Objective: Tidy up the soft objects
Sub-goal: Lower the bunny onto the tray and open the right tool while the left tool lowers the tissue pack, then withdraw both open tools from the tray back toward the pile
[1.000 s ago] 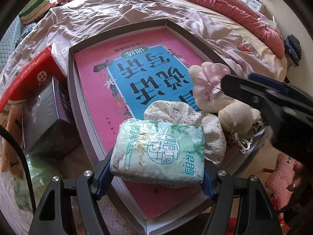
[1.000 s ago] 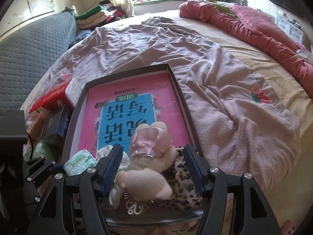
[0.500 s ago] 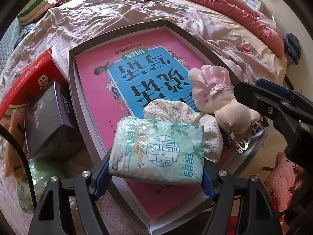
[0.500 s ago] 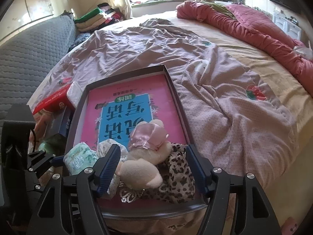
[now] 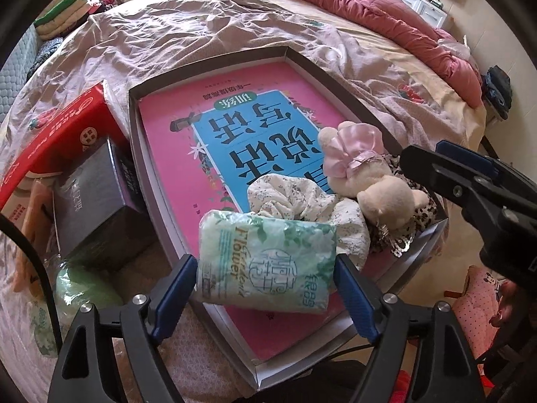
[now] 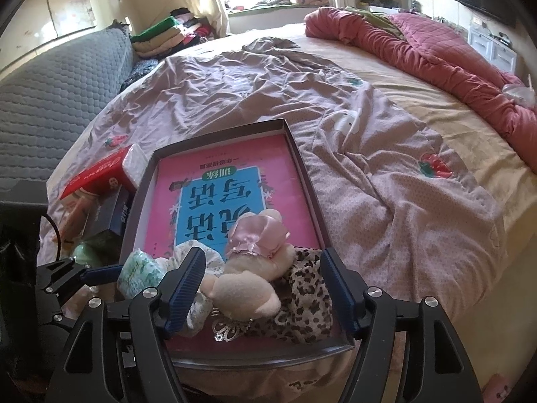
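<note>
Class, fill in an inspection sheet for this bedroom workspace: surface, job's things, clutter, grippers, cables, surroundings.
Surface: shallow box tray on the bed, pink book lying flat inside.
Job's things: tissue pack, floral cloth, plush toy, leopard-print cloth, all in the tray's near end.
Clutter: red box, dark box beside the tray.
Grippers: left gripper opening, pack between its fingers; right gripper open around the plush.
Cables: black cable.
Surroundings: red quilt, folded clothes.

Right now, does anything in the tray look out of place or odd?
Yes. The soft things, a tissue pack, a floral cloth, a plush toy and a leopard cloth, crowd one end of the tray, on a pink book.
</note>
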`<state>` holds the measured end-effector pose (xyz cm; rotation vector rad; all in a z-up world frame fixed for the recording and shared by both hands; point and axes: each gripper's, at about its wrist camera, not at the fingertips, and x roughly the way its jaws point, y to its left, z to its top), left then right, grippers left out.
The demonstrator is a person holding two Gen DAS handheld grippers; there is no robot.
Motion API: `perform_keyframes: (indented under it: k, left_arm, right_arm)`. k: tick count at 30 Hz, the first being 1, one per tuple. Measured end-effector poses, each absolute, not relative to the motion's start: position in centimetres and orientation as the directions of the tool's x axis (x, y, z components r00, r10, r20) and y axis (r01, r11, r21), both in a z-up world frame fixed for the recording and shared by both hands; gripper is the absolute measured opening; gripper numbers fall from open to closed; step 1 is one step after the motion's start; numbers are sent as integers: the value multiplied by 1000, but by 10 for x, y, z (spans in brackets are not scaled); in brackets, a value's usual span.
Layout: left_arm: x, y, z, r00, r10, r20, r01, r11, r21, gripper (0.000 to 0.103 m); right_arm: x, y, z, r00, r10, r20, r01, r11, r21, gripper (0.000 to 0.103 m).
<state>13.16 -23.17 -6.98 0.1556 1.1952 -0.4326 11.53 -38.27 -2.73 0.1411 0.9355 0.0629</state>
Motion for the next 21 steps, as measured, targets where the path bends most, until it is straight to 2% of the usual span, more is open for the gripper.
perform_keyframes:
  k: [18, 21]
  left_arm:
    - [117, -223, -40, 371, -231, -900, 392, 917, -74, 82]
    - [115, -218, -33, 386, -231, -893, 381, 922, -74, 82]
  right_arm:
    - [104, -378, -18, 609, 89, -788, 7, 993, 117, 73]
    - [102, -378, -13, 618, 89, -781, 10, 993, 121, 76]
